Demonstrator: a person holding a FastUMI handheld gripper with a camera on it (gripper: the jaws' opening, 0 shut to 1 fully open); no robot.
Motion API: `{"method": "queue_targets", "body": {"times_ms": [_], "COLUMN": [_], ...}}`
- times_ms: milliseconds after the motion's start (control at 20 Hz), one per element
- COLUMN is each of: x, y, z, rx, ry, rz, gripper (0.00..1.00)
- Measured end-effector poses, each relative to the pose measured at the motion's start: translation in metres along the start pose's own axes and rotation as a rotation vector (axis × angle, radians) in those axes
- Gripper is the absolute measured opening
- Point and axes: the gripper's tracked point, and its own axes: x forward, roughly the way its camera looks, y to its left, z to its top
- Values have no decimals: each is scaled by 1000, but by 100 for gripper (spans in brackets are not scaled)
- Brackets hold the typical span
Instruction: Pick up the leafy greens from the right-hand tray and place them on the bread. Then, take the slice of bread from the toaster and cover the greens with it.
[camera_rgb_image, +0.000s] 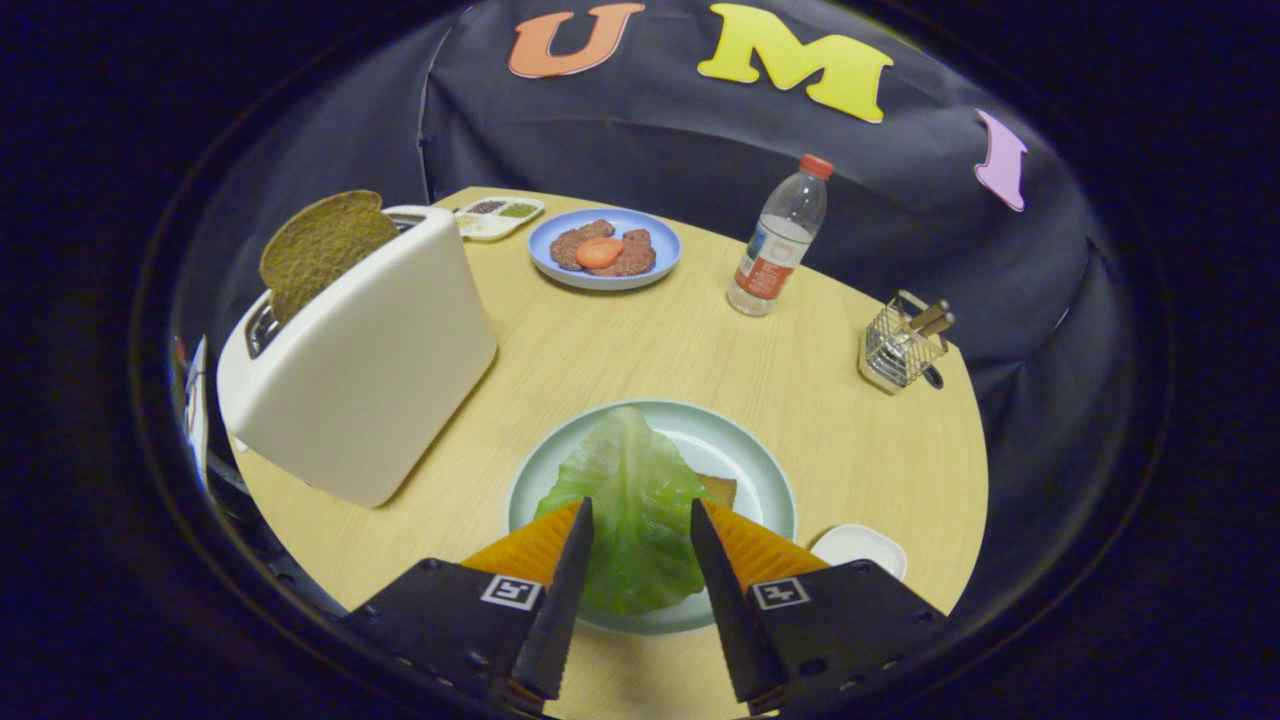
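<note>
A green leaf of lettuce (632, 500) lies on a pale green plate (745, 455), covering a slice of bread whose brown corner (722, 489) sticks out at the leaf's right. My gripper (640, 522) hovers over the leaf, open, its two black fingers (572, 580) either side of the leaf's near half and not pressing on it. To the left beyond the plate stands a white toaster (365, 360) with a brown slice of bread (322, 246) sticking up from its slot.
A blue plate (560, 272) with meat patties and a tomato slice sits at the table's back, a small condiment tray (499, 217) beside it. A water bottle (780, 240) and a wire cutlery basket (900, 347) stand to the right. A small white dish (860, 547) lies by the right finger.
</note>
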Motion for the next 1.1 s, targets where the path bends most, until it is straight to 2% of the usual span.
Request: {"method": "queue_targets", "body": {"times_ms": [200, 300, 450, 750, 1100], "x": [-40, -55, -74, -93, -80], "y": [8, 14, 29, 98, 173], "z": [21, 32, 49, 95, 130], "rx": [60, 79, 129, 118, 179], "ry": [-78, -114, -152, -236, -244], "rz": [-12, -31, -47, 20, 85], "gripper": [90, 97, 96, 96, 96]}}
